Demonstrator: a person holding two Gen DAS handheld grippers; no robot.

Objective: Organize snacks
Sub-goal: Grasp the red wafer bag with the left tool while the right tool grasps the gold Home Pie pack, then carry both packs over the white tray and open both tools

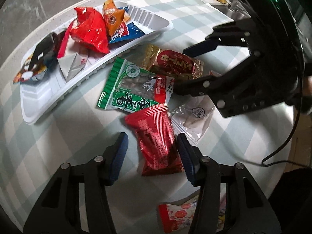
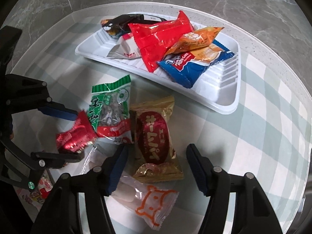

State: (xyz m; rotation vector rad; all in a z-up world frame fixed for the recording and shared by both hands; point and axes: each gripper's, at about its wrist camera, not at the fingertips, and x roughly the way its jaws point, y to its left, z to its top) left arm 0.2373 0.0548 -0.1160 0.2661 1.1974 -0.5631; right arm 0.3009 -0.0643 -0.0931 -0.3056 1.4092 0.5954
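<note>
Covering the table [image 2: 273, 101] is a pale checked cloth, and sitting on it is the white tray [image 2: 230, 89], the landmark here. Lying in the tray are a big red packet [image 2: 158, 39], a blue packet [image 2: 187, 66], an orange packet [image 2: 197, 39], a black packet [image 2: 120, 24] and a silver-white packet [image 2: 126, 48], all piled together. Lying just in front of the tray are the green packet [image 2: 111, 105] and the gold packet [image 2: 156, 136], side by side and touching. Further from the tray, the left gripper [image 1: 152, 154] is holding its fingers [image 1: 119, 156] wide apart around the shiny red packet [image 1: 156, 140]; one finger seems to be touching the wrapper, the other is standing clear of it. The right gripper [image 2: 156, 169] is hanging open and holding nothing, its fingers [image 2: 197, 169] straddling the near end of the gold packet. Lying under it, furthest from the tray, is a clear packet with an orange cat face [image 2: 150, 202].
</note>
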